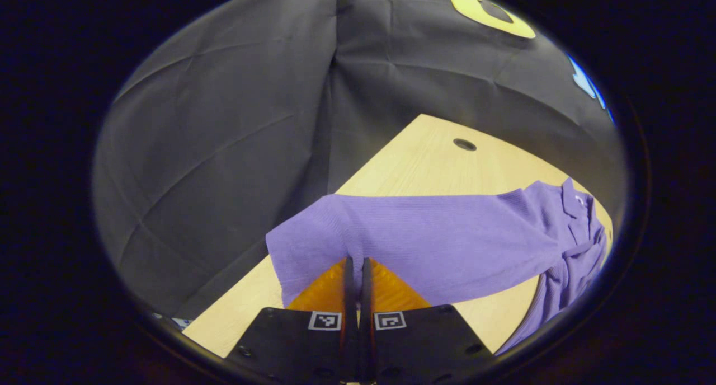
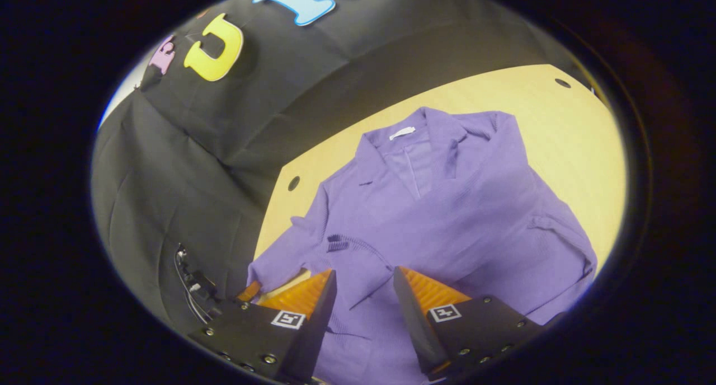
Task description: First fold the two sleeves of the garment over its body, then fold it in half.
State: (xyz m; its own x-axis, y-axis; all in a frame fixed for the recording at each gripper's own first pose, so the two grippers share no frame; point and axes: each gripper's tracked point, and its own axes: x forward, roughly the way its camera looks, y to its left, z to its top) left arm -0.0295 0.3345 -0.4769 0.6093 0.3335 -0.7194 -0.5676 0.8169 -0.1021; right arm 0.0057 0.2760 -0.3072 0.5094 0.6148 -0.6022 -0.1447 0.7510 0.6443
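Left tongs [image 1: 356, 260]: closed to a narrow slit, pinching the cuff end of the left sleeve [image 1: 414, 234]. Sleeve lifted clear of the counter [image 1: 425, 155] and stretched taut toward the collar [image 1: 573, 197], presumably to carry it across the body for the first fold.

Right tongs [image 2: 363, 276]: spread wide, gripping nothing, poised low over the lower front of the garment [image 2: 436, 206]. Probable purpose: readiness to pin the body or to take the other sleeve [image 2: 565, 234], lying bunched at the hem-side of the collar, at the garment's far edge from the left tongs.

Garment: spread face up on the counter, collar toward the black cloth wall [image 2: 184, 167], open lapels, small pale tag [image 2: 402, 132] inside the neck.

Materials: fine ribbed knit, purple, soft and limp; sags between grip point and shoulder, creases readily. Counter: pale wood grain, flat, smooth, with a round dark hole [image 1: 464, 145] wall-side of the collar. Judged progress: sleeve folds not yet complete; half-fold not begun.
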